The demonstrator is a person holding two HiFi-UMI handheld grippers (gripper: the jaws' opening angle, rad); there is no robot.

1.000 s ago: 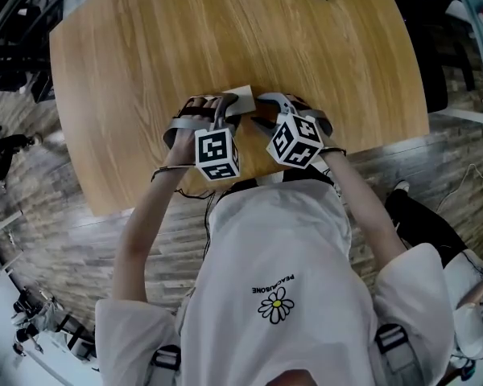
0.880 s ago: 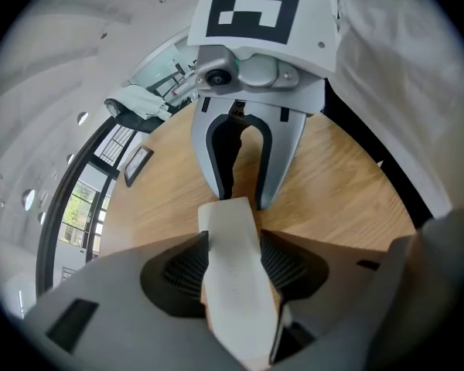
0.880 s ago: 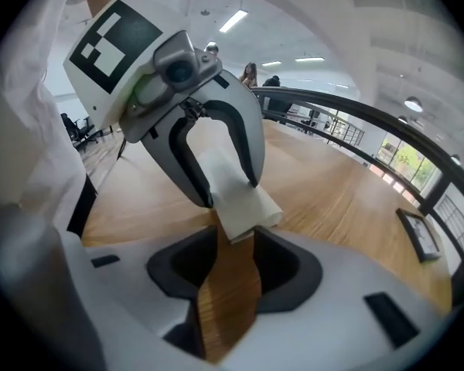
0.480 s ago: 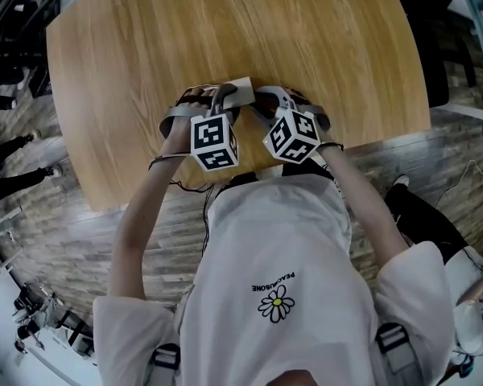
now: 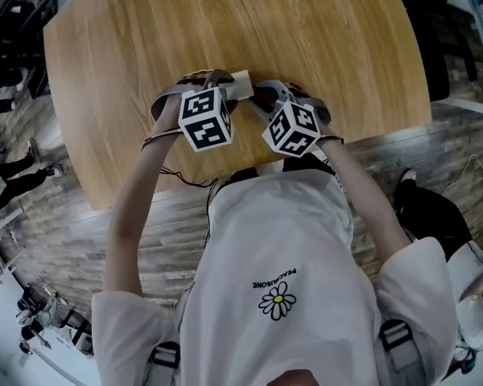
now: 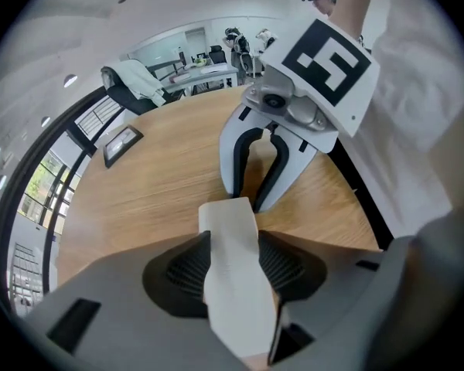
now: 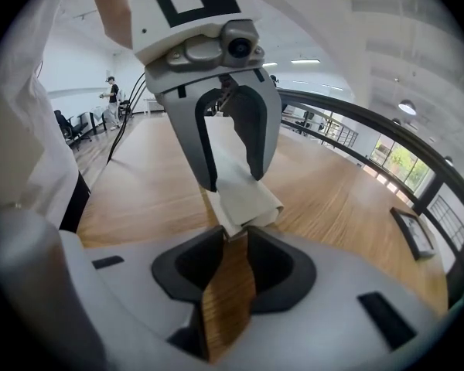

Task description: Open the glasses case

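Observation:
A white glasses case (image 5: 241,83) lies on the wooden table (image 5: 145,47), near the edge by the person. Both grippers meet over it from opposite ends. In the left gripper view the case (image 6: 232,284) fills the gap of my left gripper (image 6: 232,238); its pads press on both sides and its jaws are closing. My right gripper (image 6: 249,201) faces it from the far end. In the right gripper view my right gripper (image 7: 233,230) is closing, its tips pinching the near corner of the case (image 7: 243,188). The left gripper (image 7: 232,175) straddles the case behind.
A dark framed object (image 6: 122,141) lies far out on the table, also in the right gripper view (image 7: 414,234). The table's near edge (image 5: 225,185) runs just under the person's wrists. Office chairs and desks stand beyond, on a wood-plank floor (image 5: 40,215).
The left gripper has tipped over the case, so its marker cube has shifted left and away from the person. The right gripper and the case have stayed where they were.

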